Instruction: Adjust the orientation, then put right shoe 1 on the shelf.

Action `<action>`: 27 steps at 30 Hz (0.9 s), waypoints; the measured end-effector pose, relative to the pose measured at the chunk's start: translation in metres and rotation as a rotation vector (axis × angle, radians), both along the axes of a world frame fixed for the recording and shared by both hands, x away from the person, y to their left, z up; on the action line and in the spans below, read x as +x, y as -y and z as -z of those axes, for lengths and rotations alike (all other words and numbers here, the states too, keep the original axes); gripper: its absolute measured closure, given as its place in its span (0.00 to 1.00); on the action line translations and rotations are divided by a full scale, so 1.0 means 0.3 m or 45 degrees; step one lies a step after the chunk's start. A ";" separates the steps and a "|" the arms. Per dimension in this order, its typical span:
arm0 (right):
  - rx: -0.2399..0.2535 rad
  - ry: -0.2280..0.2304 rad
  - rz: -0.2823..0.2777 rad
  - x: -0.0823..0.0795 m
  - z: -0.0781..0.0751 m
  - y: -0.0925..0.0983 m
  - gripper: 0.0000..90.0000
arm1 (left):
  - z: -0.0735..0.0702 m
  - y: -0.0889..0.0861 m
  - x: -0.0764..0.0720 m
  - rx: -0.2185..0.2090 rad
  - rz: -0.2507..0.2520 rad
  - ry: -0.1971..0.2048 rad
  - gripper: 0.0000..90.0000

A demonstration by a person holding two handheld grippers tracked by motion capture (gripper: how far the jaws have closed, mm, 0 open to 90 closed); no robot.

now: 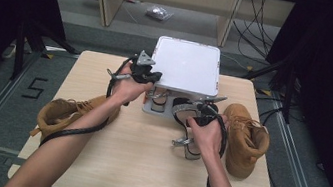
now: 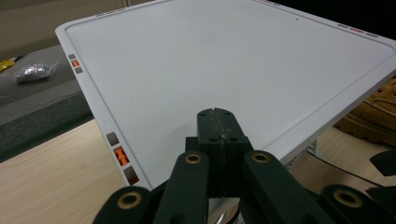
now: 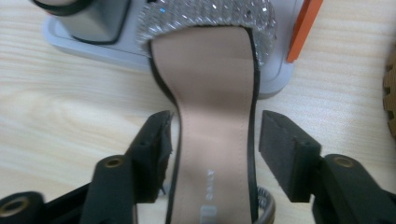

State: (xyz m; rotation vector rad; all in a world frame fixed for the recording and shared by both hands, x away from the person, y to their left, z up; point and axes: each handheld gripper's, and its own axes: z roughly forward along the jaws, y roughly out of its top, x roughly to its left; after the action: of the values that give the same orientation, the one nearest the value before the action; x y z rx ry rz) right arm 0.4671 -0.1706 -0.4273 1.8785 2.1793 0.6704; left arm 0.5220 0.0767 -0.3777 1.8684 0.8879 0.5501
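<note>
L gripper [image 1: 149, 75], jaws shut, props the white square box lid [image 1: 188, 65] up at the table's far edge so the grey tray stays reachable. R gripper [image 3: 212, 140] straddles the sequin-strap high-heeled sandal [image 3: 212, 116] w/ open jaws, toe over the tray's near edge.

The left black two-jaw claw [image 1: 156, 76] is reaching forward with its jaws pressed fully together. The right black claw [image 1: 190, 113] is pointing down, its jaws standing apart; both bare forearms are stretching forward.
</note>
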 end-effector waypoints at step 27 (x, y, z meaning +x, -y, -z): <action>0.053 -0.051 -0.049 -0.180 -0.045 0.167 1.00 | 0.003 0.000 -0.003 -0.003 -0.004 0.006 1.00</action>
State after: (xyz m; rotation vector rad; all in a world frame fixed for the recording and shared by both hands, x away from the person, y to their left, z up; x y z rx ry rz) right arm 0.4130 -0.2206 -0.4140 1.8905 2.2481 0.6965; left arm 0.5210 0.0766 -0.3786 1.8635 0.8884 0.5552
